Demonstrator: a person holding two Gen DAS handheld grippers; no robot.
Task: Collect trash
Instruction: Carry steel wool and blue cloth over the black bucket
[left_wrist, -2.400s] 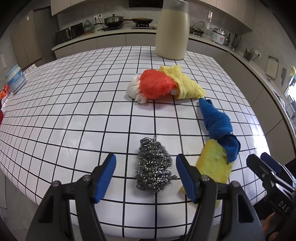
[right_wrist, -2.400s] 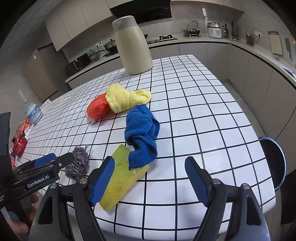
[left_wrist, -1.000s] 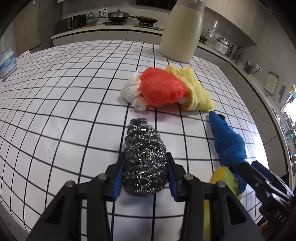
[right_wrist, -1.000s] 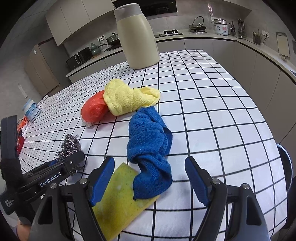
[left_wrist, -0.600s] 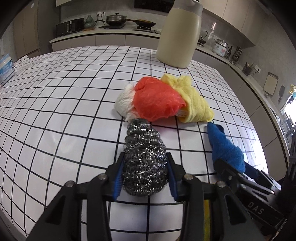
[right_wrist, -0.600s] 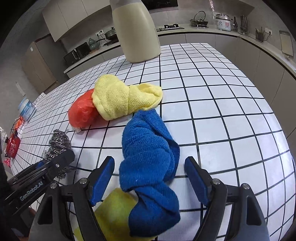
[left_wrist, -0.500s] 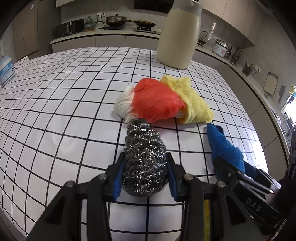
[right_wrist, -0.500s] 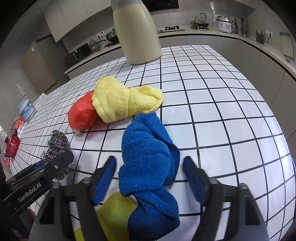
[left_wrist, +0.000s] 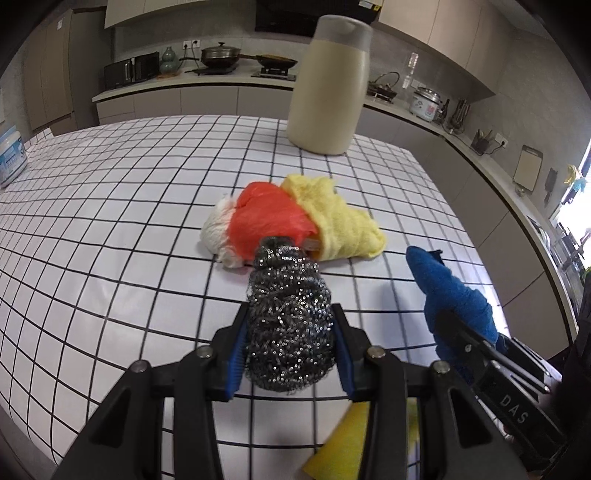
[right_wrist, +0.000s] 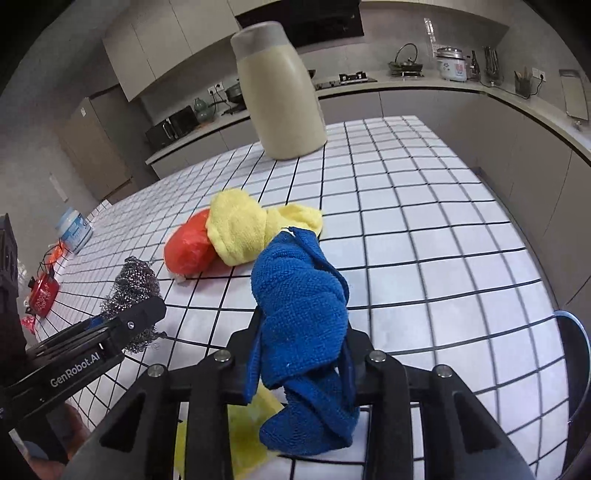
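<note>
My left gripper (left_wrist: 288, 354) is shut on a steel wool scourer (left_wrist: 288, 325) and holds it above the checked table (left_wrist: 110, 221). My right gripper (right_wrist: 301, 358) has its jaws closing on a blue cloth (right_wrist: 303, 306), whose folds bulge between the pads and hang down lifted. Under the cloth lies a yellow sponge (right_wrist: 240, 443), also low in the left wrist view as the sponge (left_wrist: 351, 443). Further back sit an orange plastic bag (left_wrist: 269, 218) with white stuffing and a yellow cloth (left_wrist: 340, 221). The blue cloth (left_wrist: 447, 291) shows right of the scourer.
A tall cream bin with a grey lid (left_wrist: 325, 85) stands at the table's far side. A blue-white tub (right_wrist: 74, 229) and a red item (right_wrist: 42, 293) sit at the left edge. A dark round seat (right_wrist: 576, 354) is beside the table's right edge. Kitchen counters run behind.
The right gripper's jaws have come together around the blue cloth and lifted it off the sponge. The left gripper has risen a little with the scourer still in it.
</note>
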